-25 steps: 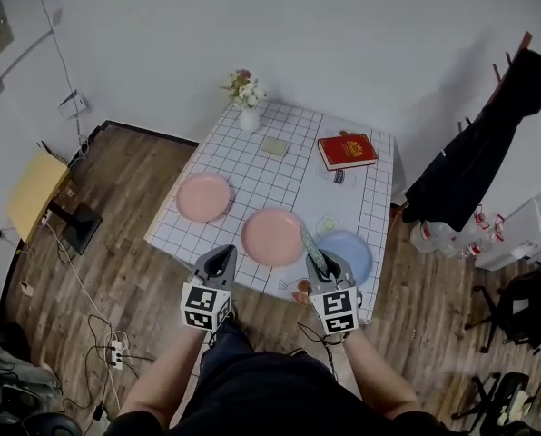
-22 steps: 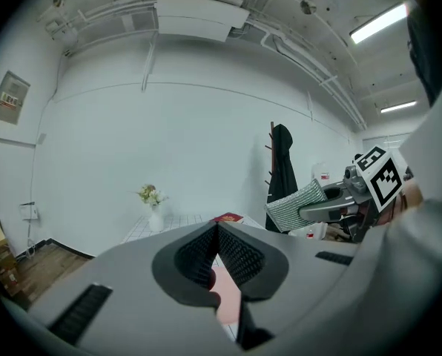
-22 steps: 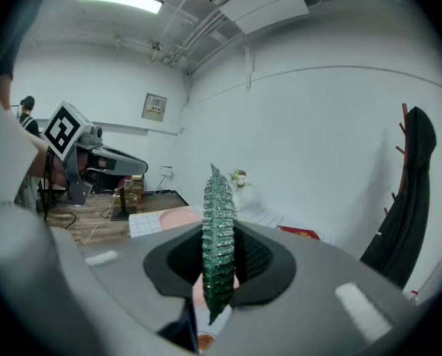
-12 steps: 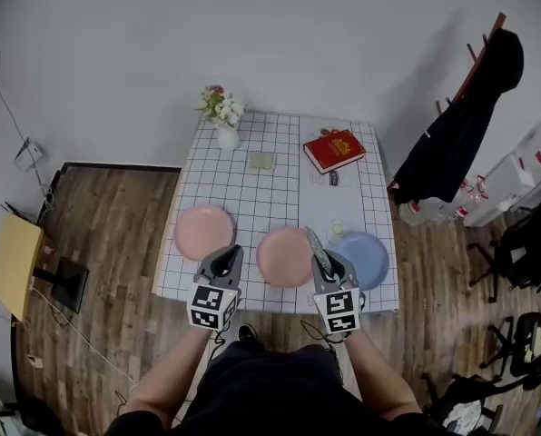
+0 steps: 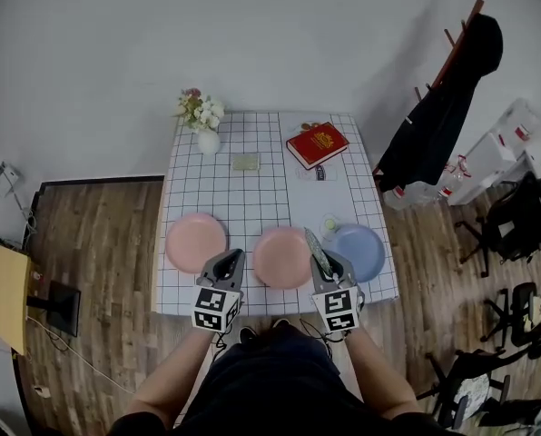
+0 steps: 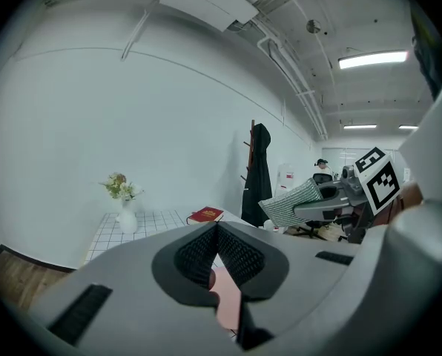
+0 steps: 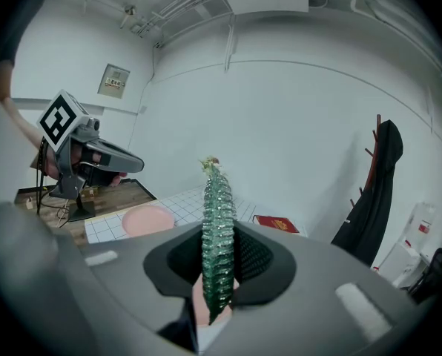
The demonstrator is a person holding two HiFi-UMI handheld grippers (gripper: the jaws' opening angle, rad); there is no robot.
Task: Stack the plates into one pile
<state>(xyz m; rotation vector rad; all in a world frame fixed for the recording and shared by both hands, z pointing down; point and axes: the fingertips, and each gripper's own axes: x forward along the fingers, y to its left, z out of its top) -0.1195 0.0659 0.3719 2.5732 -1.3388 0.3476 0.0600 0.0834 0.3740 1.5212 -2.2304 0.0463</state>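
Three plates lie along the near side of the white grid-pattern table (image 5: pixel 252 193): a pink plate (image 5: pixel 196 242) at the left, a second pink plate (image 5: pixel 282 256) in the middle and a blue plate (image 5: pixel 357 251) at the right. My left gripper (image 5: pixel 230 259) (image 6: pixel 215 232) hovers at the front edge between the two pink plates, shut and empty. My right gripper (image 5: pixel 329 262) (image 7: pixel 219 237) is shut on a green ribbed plate (image 5: pixel 315 251) (image 7: pixel 218 199) (image 6: pixel 291 202), held on edge above the gap between the middle pink plate and the blue one.
At the table's far end stand a white vase of flowers (image 5: pixel 202 125), a red book (image 5: pixel 316 143) and a small green card (image 5: pixel 245 162). A small round cup (image 5: pixel 329 223) sits behind the blue plate. A coat rack with a dark coat (image 5: pixel 438 116) and office chairs stand at the right.
The person has come round to face the table's front edge squarely. Both grippers came along and sit closer to the plates. The green plate stays in the right gripper.
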